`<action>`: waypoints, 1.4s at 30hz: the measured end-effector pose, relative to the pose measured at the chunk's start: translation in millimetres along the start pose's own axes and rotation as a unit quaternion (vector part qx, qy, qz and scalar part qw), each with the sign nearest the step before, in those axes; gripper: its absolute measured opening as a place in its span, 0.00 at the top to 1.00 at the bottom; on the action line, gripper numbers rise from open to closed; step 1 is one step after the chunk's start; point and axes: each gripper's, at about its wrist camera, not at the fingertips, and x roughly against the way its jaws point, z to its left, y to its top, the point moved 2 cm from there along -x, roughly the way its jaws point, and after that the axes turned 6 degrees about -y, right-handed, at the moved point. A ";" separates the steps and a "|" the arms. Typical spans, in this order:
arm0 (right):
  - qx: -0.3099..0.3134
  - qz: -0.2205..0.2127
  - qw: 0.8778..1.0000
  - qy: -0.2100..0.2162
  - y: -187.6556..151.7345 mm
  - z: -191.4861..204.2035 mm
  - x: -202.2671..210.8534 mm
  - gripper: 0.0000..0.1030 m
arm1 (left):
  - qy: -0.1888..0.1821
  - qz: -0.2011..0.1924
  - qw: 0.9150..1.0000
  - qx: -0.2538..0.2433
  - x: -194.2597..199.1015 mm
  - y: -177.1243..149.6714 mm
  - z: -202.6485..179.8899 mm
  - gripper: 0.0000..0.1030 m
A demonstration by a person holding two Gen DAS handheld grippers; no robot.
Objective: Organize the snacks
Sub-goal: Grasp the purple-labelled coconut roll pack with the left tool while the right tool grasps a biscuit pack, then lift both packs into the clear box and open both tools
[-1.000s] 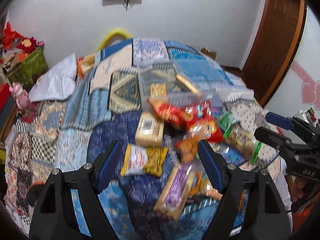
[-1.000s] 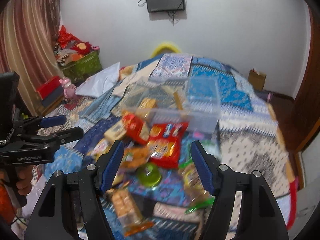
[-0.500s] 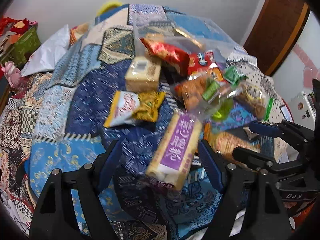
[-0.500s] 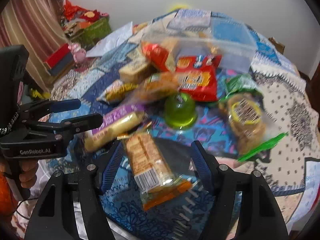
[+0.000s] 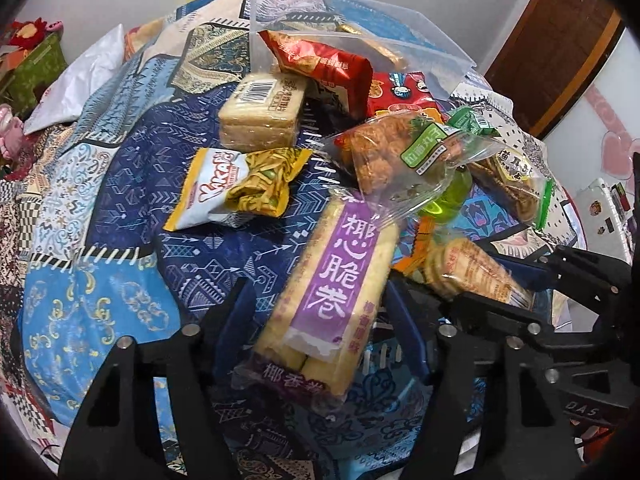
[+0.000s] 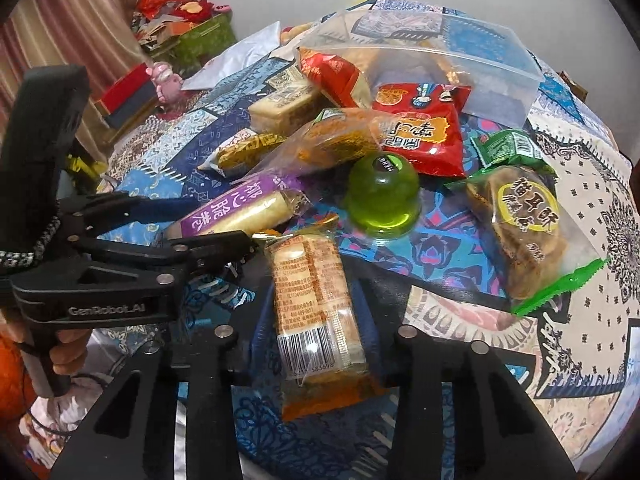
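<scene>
My left claw (image 5: 316, 312) points down at the bed, its jaws just now closing around the purple-labelled pack of wafer rolls (image 5: 332, 280), which lies lengthwise between them. The blue pads sit close on either side of the pack; I cannot tell whether they press it yet. To the left of this claw the patterned quilt (image 5: 100, 240) is bare and offers open room. Ahead and slightly left lies a yellow-and-white snack bag (image 5: 236, 188), with a pale block of biscuits (image 5: 262, 110) beyond it.

To the right, my right claw (image 6: 312, 312) has just been closing too, and its jaws now grip the sides of an orange-wrapped cracker pack (image 6: 316, 300). Ahead of it sits a green jelly cup (image 6: 383, 196), and further ahead the clear plastic box (image 6: 500, 80) where I judge the snacks belong. To its right lies a bag of round cookies (image 6: 520, 220) with a green seal.

The two claws are just beside each other, so lifting together could knock them. The crackers may crack under a hard squeeze. A clear bag of fried snacks (image 5: 404, 152) overlaps the far end of the wafer pack and may drag along. The bed's near edge lies just below both claws.
</scene>
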 end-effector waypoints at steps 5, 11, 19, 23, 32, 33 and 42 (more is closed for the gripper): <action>-0.013 -0.015 1.000 -0.002 -0.9 -9.4 12.9 0.66 | -0.003 -0.001 1.000 -0.016 -7.0 1.1 -6.8 0.46; -0.021 -0.040 0.999 -0.020 0.5 -18.1 29.8 0.66 | -0.005 -0.011 1.000 -0.027 -5.9 -0.3 -11.7 0.52; -0.045 -0.065 0.996 -0.029 12.6 -33.8 44.4 0.66 | -0.016 -0.034 0.999 -0.035 15.1 1.1 -19.6 0.56; -0.053 -0.078 0.995 -0.034 19.7 -40.1 51.3 0.66 | -0.021 -0.053 0.998 -0.038 29.7 6.6 -25.4 0.56; -0.071 -0.113 0.990 -0.044 32.1 -54.6 72.4 0.66 | -0.024 -0.102 0.993 -0.053 64.0 22.5 -36.0 0.56; -0.071 -0.115 0.990 -0.045 33.1 -55.4 73.7 0.66 | -0.025 -0.105 0.993 -0.054 66.4 24.0 -37.4 0.56; -0.073 -0.144 0.986 -0.051 53.3 -63.2 86.4 0.66 | -0.019 -0.151 0.986 -0.063 88.6 51.7 -43.1 0.56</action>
